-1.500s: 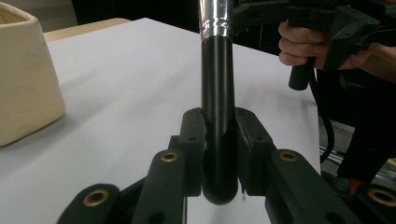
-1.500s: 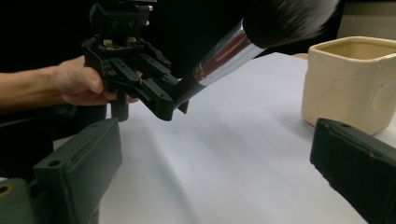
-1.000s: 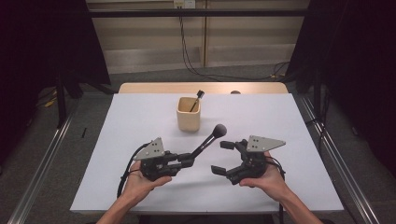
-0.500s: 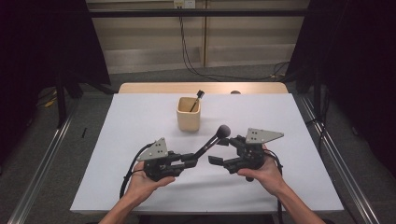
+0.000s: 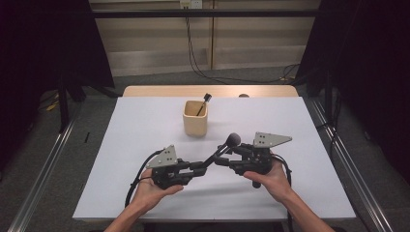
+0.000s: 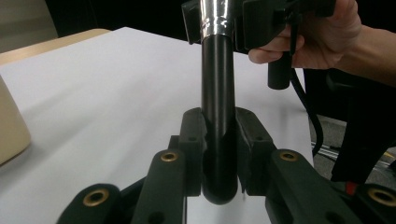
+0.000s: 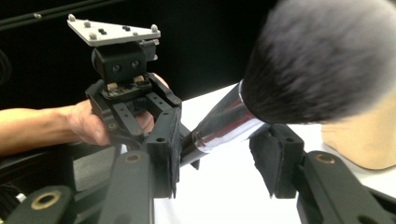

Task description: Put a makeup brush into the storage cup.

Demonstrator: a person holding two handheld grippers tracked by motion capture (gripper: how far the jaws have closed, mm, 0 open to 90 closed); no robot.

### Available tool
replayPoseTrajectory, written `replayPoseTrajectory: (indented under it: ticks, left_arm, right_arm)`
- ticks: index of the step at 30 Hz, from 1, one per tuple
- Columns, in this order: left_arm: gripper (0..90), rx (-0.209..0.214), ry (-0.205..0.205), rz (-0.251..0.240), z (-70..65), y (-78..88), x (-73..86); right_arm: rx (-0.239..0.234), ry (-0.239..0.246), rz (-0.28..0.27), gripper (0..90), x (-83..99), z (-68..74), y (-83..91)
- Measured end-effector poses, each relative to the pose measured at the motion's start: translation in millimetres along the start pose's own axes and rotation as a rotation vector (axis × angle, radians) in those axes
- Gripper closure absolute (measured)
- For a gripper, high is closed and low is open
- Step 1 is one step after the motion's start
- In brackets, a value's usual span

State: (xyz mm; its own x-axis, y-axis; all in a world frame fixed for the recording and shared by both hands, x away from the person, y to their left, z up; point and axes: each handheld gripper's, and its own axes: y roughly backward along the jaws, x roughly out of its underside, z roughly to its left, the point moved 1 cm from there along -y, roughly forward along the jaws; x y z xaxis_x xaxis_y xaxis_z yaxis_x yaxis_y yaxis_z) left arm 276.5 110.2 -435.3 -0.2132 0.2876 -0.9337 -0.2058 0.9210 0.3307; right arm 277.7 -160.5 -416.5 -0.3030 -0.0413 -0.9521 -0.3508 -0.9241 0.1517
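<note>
- Left gripper [image 5: 196,166] clamps the makeup brush [image 5: 220,151] by its black handle, head aimed at two o'clock above the table [image 5: 145,125].
- Right gripper [image 5: 223,160], jaws just closing around the silver ferrule [image 7: 224,126], one pad not yet touching.
- Cup [image 5: 195,118] waits at twelve o'clock.

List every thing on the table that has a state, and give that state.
makeup brush: off the table, tilted, handle clamped in the left gripper.
left gripper: shut on the handle.
right gripper: jaws just closing around the silver ferrule, one pad apart from it.
beige cup: upright, with a small brush leaning in it.
</note>
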Motion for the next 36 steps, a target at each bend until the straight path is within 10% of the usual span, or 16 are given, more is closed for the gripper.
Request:
replayPoseTrajectory:
  ticks: [24,36]
  left_arm:
    - [74.5,0.010,-0.042,0.045,-4.2,-10.3,4.4]
    - [67.6,-0.005,-0.015,0.030,-5.2,-11.3,5.6]
  right_arm:
    - [-0.077,-0.103,-0.020,71.1,2.0,-2.7,0.0]
    - [-0.066,-0.075,-0.014,71.5,-0.2,0.0,3.4]
